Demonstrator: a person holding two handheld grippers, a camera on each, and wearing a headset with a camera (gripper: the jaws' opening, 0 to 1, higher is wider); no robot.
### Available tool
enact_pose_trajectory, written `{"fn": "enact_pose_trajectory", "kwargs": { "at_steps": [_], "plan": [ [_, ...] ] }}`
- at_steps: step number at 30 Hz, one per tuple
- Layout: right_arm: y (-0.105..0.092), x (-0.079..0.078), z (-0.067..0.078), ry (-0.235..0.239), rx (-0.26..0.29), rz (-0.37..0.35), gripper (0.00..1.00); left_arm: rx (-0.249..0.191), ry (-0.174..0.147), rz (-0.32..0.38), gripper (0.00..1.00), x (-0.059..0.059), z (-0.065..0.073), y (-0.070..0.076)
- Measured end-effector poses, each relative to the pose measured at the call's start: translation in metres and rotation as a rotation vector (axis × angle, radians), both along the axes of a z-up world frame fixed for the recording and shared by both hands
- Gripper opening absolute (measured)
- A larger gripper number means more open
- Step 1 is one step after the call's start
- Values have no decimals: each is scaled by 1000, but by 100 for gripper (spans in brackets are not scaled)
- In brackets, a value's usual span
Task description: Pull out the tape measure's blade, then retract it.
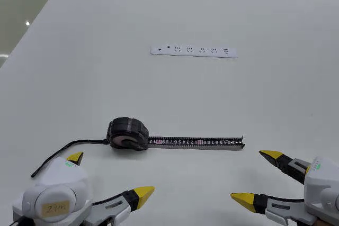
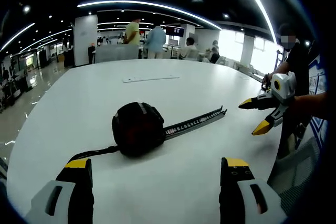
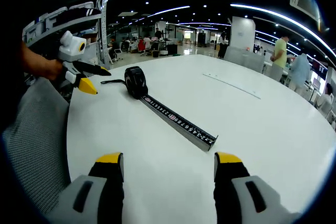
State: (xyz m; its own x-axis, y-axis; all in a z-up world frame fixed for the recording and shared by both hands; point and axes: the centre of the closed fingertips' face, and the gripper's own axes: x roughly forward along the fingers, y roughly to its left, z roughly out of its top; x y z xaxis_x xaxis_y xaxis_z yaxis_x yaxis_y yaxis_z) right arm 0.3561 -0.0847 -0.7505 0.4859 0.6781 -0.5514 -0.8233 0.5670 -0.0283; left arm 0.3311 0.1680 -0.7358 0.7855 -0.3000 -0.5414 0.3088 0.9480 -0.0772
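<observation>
A black tape measure [image 1: 127, 134] lies on the white table [image 1: 175, 88], its blade [image 1: 196, 142] pulled out to the right and flat on the surface, ending in a hook [image 1: 242, 142]. A black wrist strap [image 1: 61, 153] trails left from the case. My left gripper [image 1: 110, 174] hovers open near the table's front edge, just short of the case [image 2: 138, 128]. My right gripper [image 1: 258, 176] is open too, in front of the blade's hook end [image 3: 209, 142]. Nothing sits between either pair of jaws.
A flat white power strip [image 1: 194, 51] lies farther back on the table. The table's left edge [image 1: 29, 30] borders a shiny floor. People stand and sit beyond the far side of the table [image 2: 142, 32].
</observation>
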Motion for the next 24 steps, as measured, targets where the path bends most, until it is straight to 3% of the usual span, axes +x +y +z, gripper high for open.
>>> {"fn": "enact_pose_trajectory", "kwargs": {
  "at_steps": [8,24],
  "plan": [
    [-1,8,-7,8,-6,37,62,-1,-4,46,98,12,-3,1],
    [-3,34,-21,10,-32,74,53,-7,10,56,90,31,-8,-5]
  ]
}}
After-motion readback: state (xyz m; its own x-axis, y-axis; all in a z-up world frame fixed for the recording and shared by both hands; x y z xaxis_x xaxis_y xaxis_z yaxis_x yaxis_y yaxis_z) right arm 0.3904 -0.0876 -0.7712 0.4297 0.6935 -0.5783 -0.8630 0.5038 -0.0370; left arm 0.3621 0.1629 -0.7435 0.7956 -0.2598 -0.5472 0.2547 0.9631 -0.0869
